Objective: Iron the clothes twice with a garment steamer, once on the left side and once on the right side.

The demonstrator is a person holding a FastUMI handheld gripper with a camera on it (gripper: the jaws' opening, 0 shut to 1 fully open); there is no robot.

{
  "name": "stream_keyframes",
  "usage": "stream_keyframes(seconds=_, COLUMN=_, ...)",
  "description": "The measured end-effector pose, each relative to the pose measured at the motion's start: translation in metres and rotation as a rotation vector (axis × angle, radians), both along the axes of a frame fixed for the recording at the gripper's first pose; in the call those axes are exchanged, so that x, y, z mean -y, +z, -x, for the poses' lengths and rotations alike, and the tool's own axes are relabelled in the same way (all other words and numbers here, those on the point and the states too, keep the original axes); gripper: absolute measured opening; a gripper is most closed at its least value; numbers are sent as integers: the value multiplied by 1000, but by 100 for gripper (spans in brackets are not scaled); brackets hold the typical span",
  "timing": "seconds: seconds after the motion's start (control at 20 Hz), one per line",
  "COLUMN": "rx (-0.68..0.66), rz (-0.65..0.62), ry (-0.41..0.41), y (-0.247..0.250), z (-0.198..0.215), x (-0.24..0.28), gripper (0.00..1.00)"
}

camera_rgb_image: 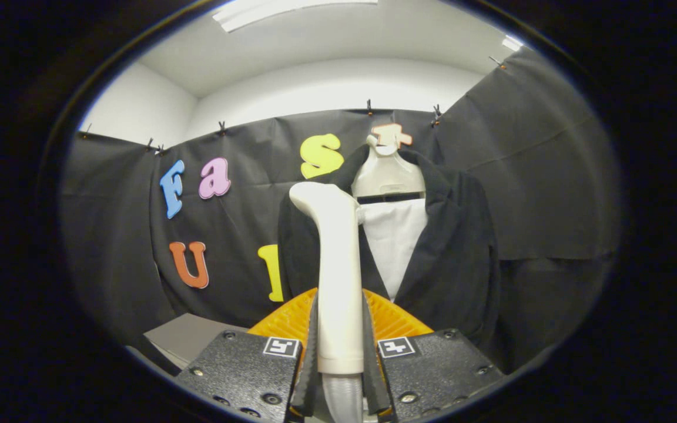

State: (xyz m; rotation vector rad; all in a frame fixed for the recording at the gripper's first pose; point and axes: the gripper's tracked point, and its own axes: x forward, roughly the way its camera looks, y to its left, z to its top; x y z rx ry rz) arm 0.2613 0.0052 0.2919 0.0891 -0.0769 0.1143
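My gripper (339,352) is shut on the white handle of the garment steamer (335,258), which stands upright between the fingers with its head bent toward the left at the top. A hose leaves the handle's lower end. Beyond the steamer hangs a black jacket (456,247) over a white shirt front (394,235), on a pale hanger (386,170) against the booth's cloth wall. The steamer's head is in front of the jacket's left lapel; whether it touches the cloth I cannot tell.
An orange ribbed piece (394,320) shows just behind the fingers, on both sides of the handle. A grey flat surface (188,338) lies low at the left. Black cloth walls close the booth behind and to the right.
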Motion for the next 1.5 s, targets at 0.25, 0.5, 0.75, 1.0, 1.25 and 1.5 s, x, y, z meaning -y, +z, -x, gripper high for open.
stream_keyframes(seconds=0.25, rx=-33, rz=28, ry=-9, y=-27, z=-1, x=-2, gripper=35)
stream_keyframes(seconds=0.5, rx=-88, rz=57, ry=-32, y=-60, z=6, x=-1, gripper=36)
stream_keyframes(seconds=0.75, rx=-132, rz=68, ry=-52, y=-86, z=13, x=7, gripper=35)
stream_keyframes(seconds=1.0, rx=-180, rz=72, ry=-66, y=-111, z=19, x=12, gripper=35)
stream_keyframes(seconds=1.25, rx=-221, rz=91, ry=-71, y=-137, z=21, x=15, gripper=35)
stream_keyframes(seconds=1.5, rx=-276, rz=95, ry=-73, y=-167, z=23, x=18, gripper=36)
